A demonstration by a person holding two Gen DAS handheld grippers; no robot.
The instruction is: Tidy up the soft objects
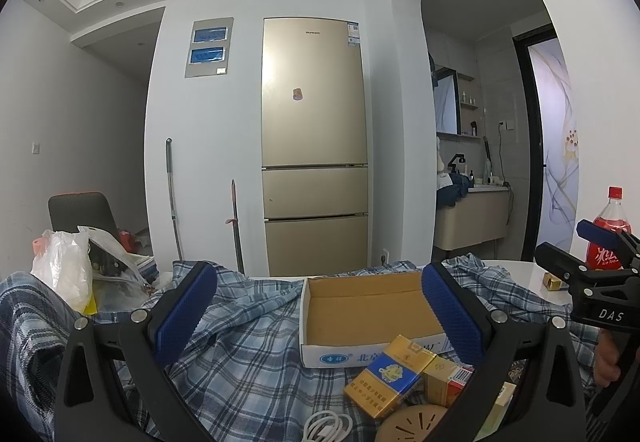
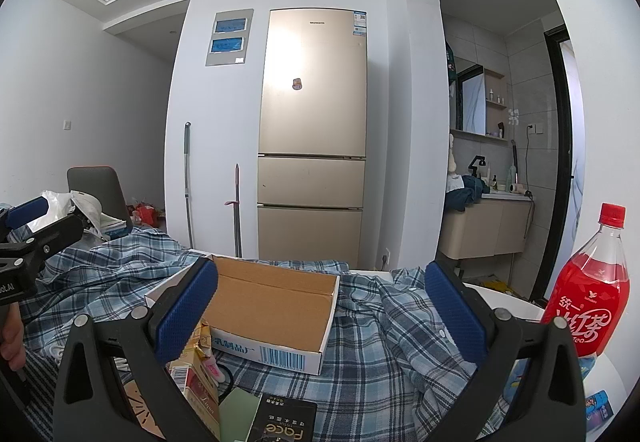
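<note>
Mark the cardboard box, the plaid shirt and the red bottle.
cardboard box (image 1: 360, 310), left wrist view, bare inside floor.
plaid shirt (image 2: 376, 370), right wrist view, fabric right of the box.
red bottle (image 2: 588, 306), right wrist view, label.

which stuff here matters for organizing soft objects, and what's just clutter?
Job: plaid shirt spread on the table; empty cardboard box; left gripper and right gripper, both open.

Clutter: red drink bottle, cigarette packs, white cable, plastic bag.

A white table (image 2: 516, 306) shows bare at the frame's right, carrying a red tea bottle (image 2: 592, 290); a rumpled blue plaid shirt (image 2: 380, 326) covers the rest.
</note>
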